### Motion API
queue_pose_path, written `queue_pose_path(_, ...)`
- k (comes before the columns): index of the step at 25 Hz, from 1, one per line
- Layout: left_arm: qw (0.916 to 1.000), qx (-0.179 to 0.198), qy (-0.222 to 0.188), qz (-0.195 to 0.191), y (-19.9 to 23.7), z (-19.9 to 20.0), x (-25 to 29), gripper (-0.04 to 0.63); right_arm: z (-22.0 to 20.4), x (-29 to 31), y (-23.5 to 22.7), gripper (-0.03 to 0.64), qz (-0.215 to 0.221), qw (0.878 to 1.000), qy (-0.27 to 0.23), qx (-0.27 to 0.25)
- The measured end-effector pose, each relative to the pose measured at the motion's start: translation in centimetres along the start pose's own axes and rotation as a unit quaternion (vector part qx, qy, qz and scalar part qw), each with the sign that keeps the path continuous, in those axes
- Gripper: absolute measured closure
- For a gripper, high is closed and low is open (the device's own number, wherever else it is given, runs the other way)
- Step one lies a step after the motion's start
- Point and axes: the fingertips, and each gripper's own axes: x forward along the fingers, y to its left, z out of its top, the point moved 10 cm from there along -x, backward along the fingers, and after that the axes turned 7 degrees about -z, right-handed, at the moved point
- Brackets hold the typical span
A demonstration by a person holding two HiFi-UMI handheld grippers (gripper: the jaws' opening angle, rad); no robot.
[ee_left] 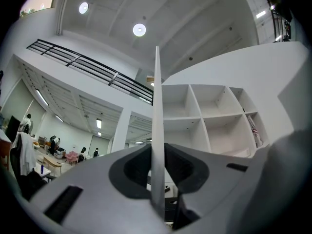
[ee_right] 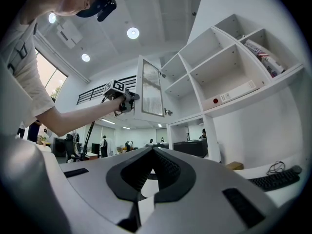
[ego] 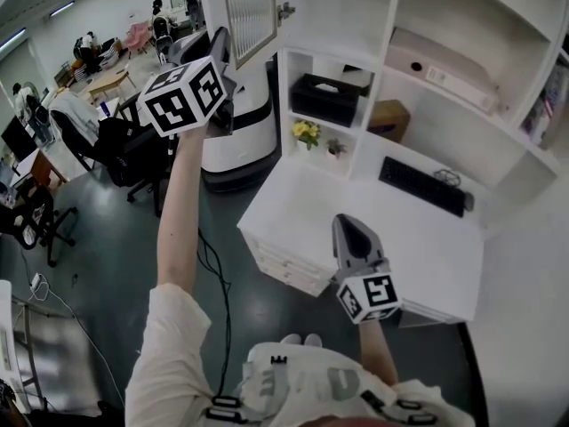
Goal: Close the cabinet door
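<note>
1. Two tools are showing: my left tool is reaching up and clamping on the free edge of the cabinet door, one jaw pressing on each face.
2. The door is standing swung out from the white shelving, up high beside the surface.
3. My right tool is hovering low over that surface, its jaws resting together and holding nothing.

White shirt; grey left gripper and right gripper carry black-and-white marker cubes.
</note>
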Motion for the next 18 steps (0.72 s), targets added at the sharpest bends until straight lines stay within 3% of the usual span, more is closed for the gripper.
queue_pose_path(10,0.9995,0.013,0.001,-0.029,-2.8,-0.2,0.5,0.517,0.1,-0.2,-0.7,0.614,-0.005,1.0,0.002,-0.003)
queue_pose_path(18,0.9976,0.017,-0.005,-0.067,-5.3,-0.5,1.5,0.504,-0.1,-1.0,-2.0,0.614,-0.034,0.999,0.015,-0.009)
